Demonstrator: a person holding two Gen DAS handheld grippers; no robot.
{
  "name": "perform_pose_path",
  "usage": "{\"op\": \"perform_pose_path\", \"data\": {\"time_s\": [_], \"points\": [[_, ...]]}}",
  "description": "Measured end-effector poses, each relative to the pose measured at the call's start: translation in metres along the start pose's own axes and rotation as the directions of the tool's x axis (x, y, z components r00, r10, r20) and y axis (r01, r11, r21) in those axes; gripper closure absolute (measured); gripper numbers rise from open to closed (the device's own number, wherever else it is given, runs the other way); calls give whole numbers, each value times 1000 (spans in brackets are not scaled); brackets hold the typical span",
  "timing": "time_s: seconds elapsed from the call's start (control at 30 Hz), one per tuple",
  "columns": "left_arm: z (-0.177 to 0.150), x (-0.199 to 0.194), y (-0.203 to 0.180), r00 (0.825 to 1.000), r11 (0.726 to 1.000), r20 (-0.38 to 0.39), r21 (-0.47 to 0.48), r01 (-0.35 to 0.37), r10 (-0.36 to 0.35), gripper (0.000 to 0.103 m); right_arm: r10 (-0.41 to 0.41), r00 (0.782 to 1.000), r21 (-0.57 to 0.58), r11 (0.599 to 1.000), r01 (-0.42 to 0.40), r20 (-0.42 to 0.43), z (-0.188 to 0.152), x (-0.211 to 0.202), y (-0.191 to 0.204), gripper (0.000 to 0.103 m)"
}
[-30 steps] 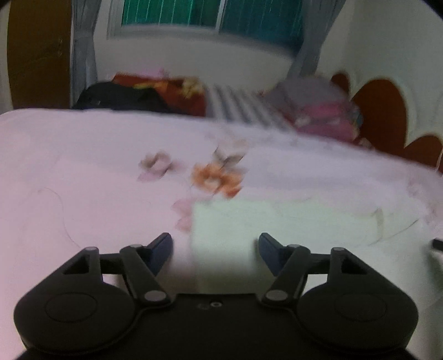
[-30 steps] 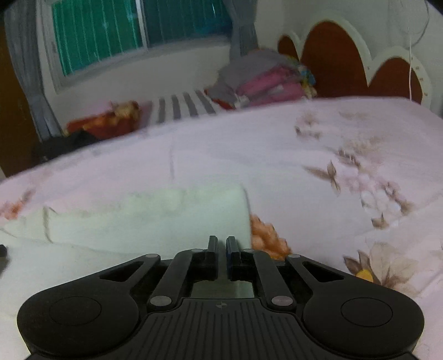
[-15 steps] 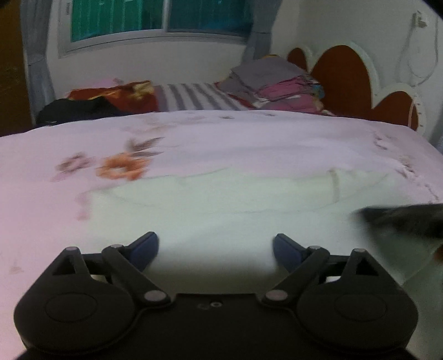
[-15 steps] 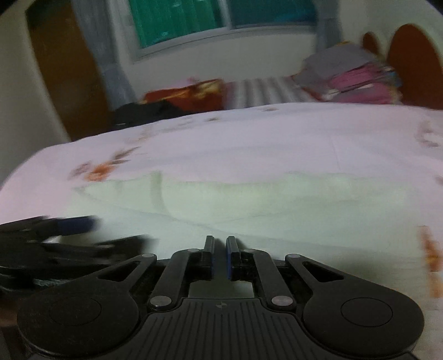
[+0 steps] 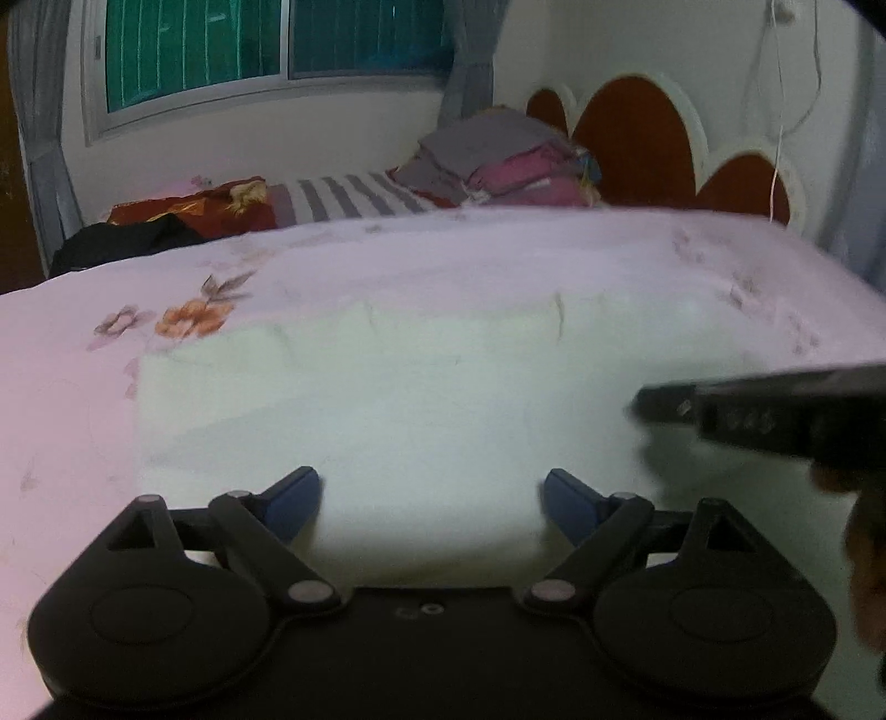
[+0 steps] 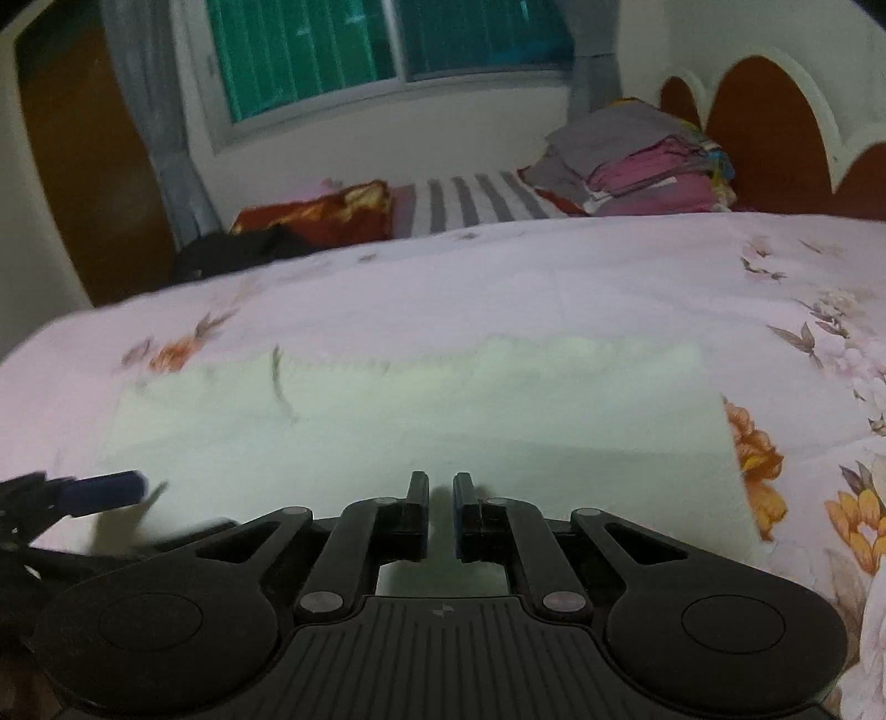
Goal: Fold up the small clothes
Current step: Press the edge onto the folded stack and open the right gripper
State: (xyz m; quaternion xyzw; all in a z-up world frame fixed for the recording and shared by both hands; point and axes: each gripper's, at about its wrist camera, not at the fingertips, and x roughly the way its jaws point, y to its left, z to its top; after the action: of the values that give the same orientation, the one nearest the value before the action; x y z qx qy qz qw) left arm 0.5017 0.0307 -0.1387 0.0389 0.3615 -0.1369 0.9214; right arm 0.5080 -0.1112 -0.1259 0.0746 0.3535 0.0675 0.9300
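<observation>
Pale green cloth (image 5: 387, 421) lies flat on floral bedsheet (image 5: 498, 266). L gripper (image 5: 431, 493) over cloth's near edge, jaws wide, nothing gripped. R gripper (image 6: 441, 507) also at near edge, clenched, cloth under tips; can't tell if pinched.

Both wrist views are dim and soft, with a pinkish-grey cast. The window (image 5: 277, 50) glows teal but seems to give little light. The pale cloth (image 5: 387, 399) is the brightest area and nearly washed out. Motion blur smears the right gripper (image 5: 664, 404) in the left view and the left gripper (image 6: 105, 493) in the right. Fisheye bending curves the headboard (image 5: 637, 133), and the corners go black.
</observation>
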Motion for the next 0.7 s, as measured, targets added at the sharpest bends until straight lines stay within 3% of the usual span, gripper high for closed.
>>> {"op": "perform_pose_path", "data": {"time_s": [0.03, 0.1, 0.23, 0.3, 0.37, 0.47, 0.57, 0.7], "points": [[-4, 0, 5, 1000, 1000, -14, 0, -13, 13, 15, -18, 1000, -14, 1000, 18, -1, -4, -1, 1, 77], [-14, -6, 19, 999, 999, -17, -16, -31, 31, 15, -36, 999, -15, 999, 36, 9, -10, -6, -9, 53], [-17, -17, 39, 999, 998, -13, -35, -43, 42, 16, -171, 985, 40, 984, 171, -21, -11, -8, -58, 55], [-15, -22, 41, 999, 998, -2, -53, -42, 42, 19, -182, 983, 88, 979, 185, -41, -10, -11, -75, 68], [-15, -25, 38, 998, 997, 14, -57, -55, 56, 19, -234, 971, 61, 970, 236, -48, -5, -19, -72, 68], [-20, -24, 37, 998, 997, -20, -63, -54, 52, 19, -178, 984, 20, 984, 179, -16, -8, -30, -57, 68], [-21, -27, 33, 998, 998, -23, -38, -59, 58, 19, -199, 976, 13, 980, 201, -93, -19, -16, -59, 68], [-25, -27, 37, 998, 997, -24, -49, -56, 55, 19, -200, 979, 17, 980, 201, -31, -17, -33, -61, 68]]}}
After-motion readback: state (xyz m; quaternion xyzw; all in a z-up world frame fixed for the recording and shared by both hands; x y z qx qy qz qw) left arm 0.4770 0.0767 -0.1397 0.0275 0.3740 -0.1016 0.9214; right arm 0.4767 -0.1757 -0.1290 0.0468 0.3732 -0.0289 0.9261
